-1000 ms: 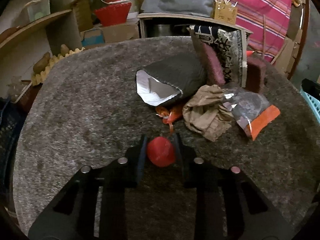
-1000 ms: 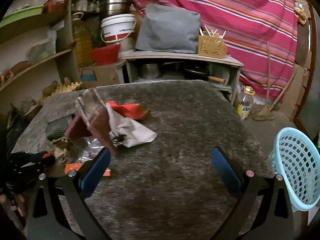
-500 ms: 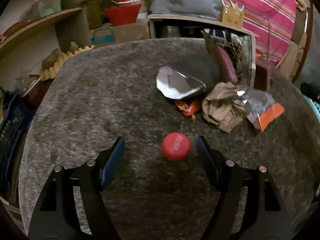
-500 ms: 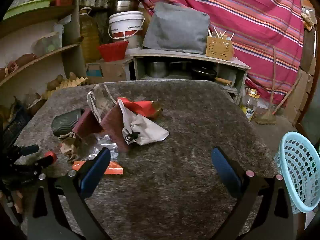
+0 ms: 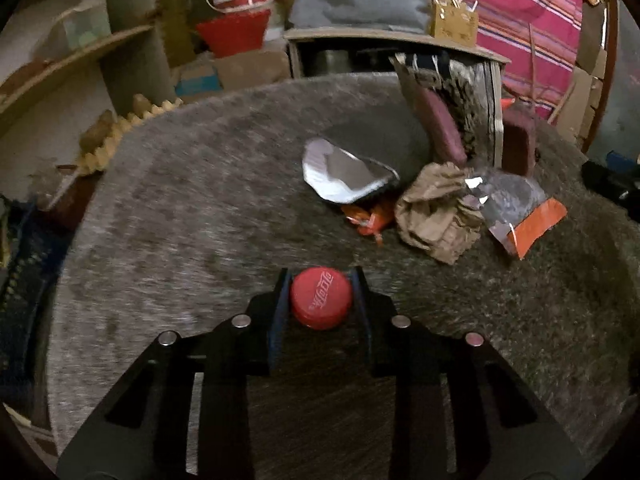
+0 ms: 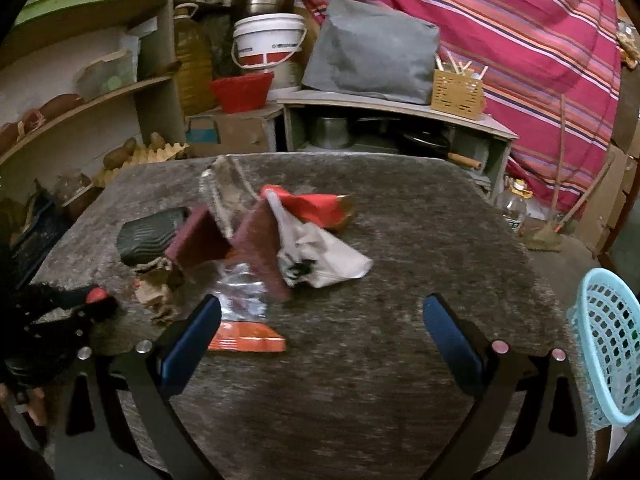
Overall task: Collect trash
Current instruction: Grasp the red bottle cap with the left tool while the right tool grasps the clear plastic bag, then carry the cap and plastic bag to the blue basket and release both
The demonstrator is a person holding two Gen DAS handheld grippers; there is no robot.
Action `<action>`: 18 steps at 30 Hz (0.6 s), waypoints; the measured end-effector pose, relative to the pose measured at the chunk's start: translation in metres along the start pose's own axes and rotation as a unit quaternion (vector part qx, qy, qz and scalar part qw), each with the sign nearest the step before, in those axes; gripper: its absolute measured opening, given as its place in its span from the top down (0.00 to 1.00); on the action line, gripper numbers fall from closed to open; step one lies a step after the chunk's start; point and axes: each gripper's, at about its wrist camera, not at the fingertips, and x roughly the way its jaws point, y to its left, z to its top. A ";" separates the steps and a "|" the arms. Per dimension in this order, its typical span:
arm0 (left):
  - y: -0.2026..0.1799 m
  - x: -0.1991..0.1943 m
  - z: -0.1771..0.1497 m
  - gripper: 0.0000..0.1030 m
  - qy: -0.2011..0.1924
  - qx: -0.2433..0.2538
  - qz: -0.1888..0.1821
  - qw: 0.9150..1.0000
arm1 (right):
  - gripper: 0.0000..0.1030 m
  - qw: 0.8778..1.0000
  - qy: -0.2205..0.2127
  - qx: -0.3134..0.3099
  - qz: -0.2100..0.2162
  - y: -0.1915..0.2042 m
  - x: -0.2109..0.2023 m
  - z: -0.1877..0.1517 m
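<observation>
1. The left gripper point(image 5: 321, 296) is closing its jaws on a red bottle cap point(image 5: 321, 297), the pads meeting its rim on both sides. The cap sits on the grey felt-covered table point(image 5: 180, 208), on the near side of the trash pile.

2. The right gripper point(image 6: 320, 334) hangs over the same table with its fingers spread wide and nothing between them. An orange-edged foil wrapper point(image 6: 248, 340) lies just beside its left finger.

3. The rest of the litter is still uncollected beyond the cap: crumpled brown paper point(image 5: 436, 212), an open foil-lined pouch point(image 5: 344, 176) and a small orange wrapper point(image 5: 370, 220).

4. Risk: the cap is round, shallow and hard, and it is caught near the fingertips, so an off-centre squeeze could flick it out across the felt or let it drop on the way to the light blue basket point(image 6: 608, 344), well to the right of the pile.

5. Half a second ago the left jaws stood wide around the loose cap; a second ago they were shut on it. The right gripper now views the pile from closer.
</observation>
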 end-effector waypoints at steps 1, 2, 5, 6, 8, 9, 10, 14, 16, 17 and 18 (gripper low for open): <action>0.004 -0.003 0.001 0.72 -0.004 -0.003 0.001 1.000 | 0.04 1.000 0.002 -0.003 0.004 0.005 0.003 0.000; 0.008 -0.008 0.001 0.72 -0.011 -0.006 0.005 1.000 | 0.04 1.000 0.007 -0.008 0.007 0.011 0.008 -0.001; 0.020 -0.017 0.003 0.72 -0.023 -0.015 0.024 0.999 | 0.04 0.999 0.031 -0.020 0.014 0.026 0.025 -0.004; 0.025 -0.019 0.004 0.72 -0.025 -0.019 0.028 0.999 | 0.04 0.999 0.044 -0.022 0.022 0.032 0.032 -0.005; 0.035 -0.022 0.007 0.72 -0.030 -0.033 0.036 0.998 | 0.06 0.998 0.058 -0.029 0.026 0.041 0.040 -0.007; 0.040 -0.024 0.008 0.72 -0.033 -0.039 0.039 0.998 | 0.14 0.997 0.059 -0.036 0.026 0.046 0.042 -0.007; 0.043 -0.025 0.009 0.72 -0.035 -0.041 0.042 0.998 | 0.21 0.997 0.060 -0.042 0.028 0.049 0.044 -0.007; 0.054 -0.027 0.011 0.72 -0.039 -0.053 0.051 0.997 | 0.53 0.994 0.089 -0.030 0.064 0.046 0.055 -0.013; 0.054 -0.028 0.012 0.72 -0.040 -0.055 0.054 0.996 | 0.57 0.992 0.094 -0.018 0.080 0.040 0.054 -0.016; 0.052 -0.029 0.014 0.72 -0.043 -0.054 0.054 0.996 | 0.64 0.992 0.093 -0.014 0.090 0.037 0.051 -0.016; 0.050 -0.030 0.014 0.72 -0.045 -0.053 0.055 0.996 | 0.72 0.991 0.088 -0.013 0.096 0.035 0.047 -0.017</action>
